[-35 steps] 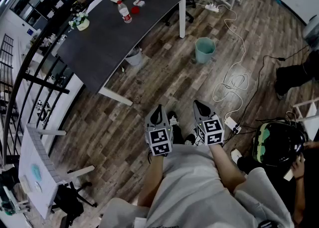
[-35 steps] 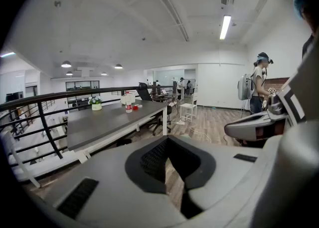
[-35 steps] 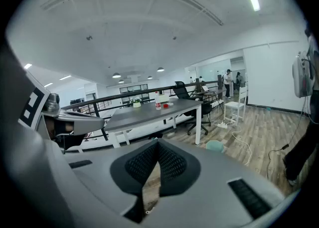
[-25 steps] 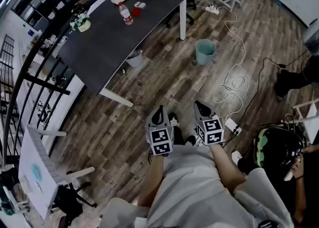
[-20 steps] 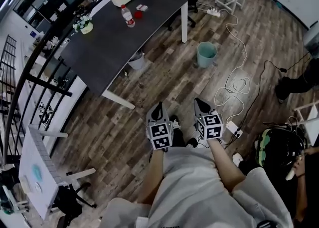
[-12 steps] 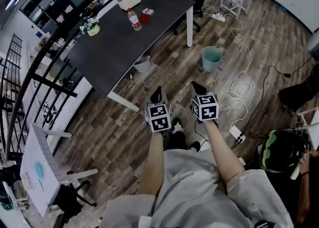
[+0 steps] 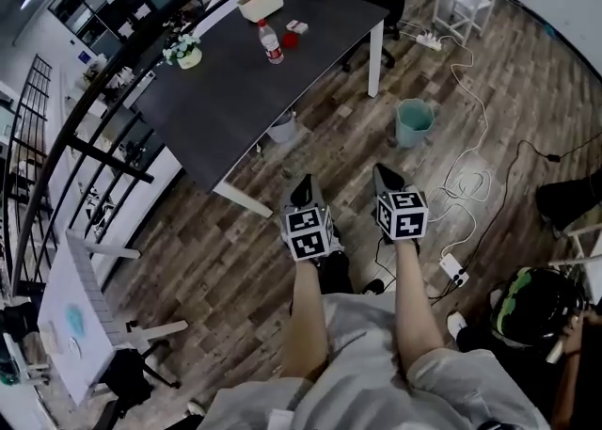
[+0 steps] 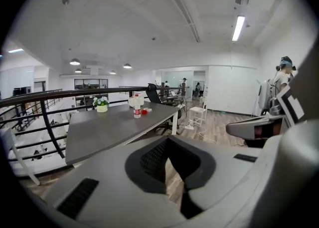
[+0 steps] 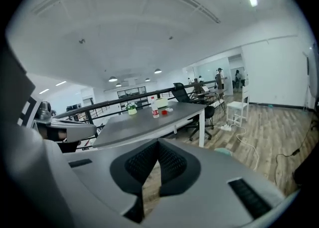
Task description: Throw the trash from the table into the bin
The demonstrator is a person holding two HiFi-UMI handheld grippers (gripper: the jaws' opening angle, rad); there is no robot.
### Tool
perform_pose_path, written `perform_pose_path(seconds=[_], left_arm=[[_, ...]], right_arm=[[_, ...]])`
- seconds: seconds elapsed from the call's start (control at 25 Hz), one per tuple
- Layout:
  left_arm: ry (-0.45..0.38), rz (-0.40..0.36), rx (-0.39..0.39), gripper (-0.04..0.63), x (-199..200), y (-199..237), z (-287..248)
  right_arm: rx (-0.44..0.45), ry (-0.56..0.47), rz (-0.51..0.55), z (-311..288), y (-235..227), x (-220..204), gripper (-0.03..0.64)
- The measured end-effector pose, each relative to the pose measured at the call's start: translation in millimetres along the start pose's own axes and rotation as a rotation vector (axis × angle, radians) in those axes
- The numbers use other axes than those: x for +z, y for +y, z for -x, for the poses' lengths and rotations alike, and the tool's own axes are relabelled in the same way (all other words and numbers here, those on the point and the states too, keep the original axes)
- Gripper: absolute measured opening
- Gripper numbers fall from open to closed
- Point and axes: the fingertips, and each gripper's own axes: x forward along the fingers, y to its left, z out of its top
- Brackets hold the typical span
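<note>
Head view is taken well back from the dark grey rectangular table, so the step in hand is judged to be the approach. Both tools are held closed and empty: the left gripper and the right gripper have their jaws together, with nothing between them. The table's far end should be reached first and the jaws opened only once close; the white floor cables are best stepped round.

Near the far corner are counted:
- one clear plastic bottle with a red label
- one small red piece
- one small white pack
- one cream box

One white flower pot is set by the left edge. One teal round bin stands on the floor off the right edge, and one grey bucket under the table.
</note>
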Motion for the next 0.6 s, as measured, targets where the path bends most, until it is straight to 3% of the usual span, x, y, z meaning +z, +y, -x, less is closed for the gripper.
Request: perform_pose_path(seconds=[0.6], left_arm=[[-0.058, -0.012, -0.024, 0.026, 75.4, 44.7, -133.0]], right_arm=[[0.060, 0.014, 0.074, -128.3, 1.3, 52.4, 0.011]])
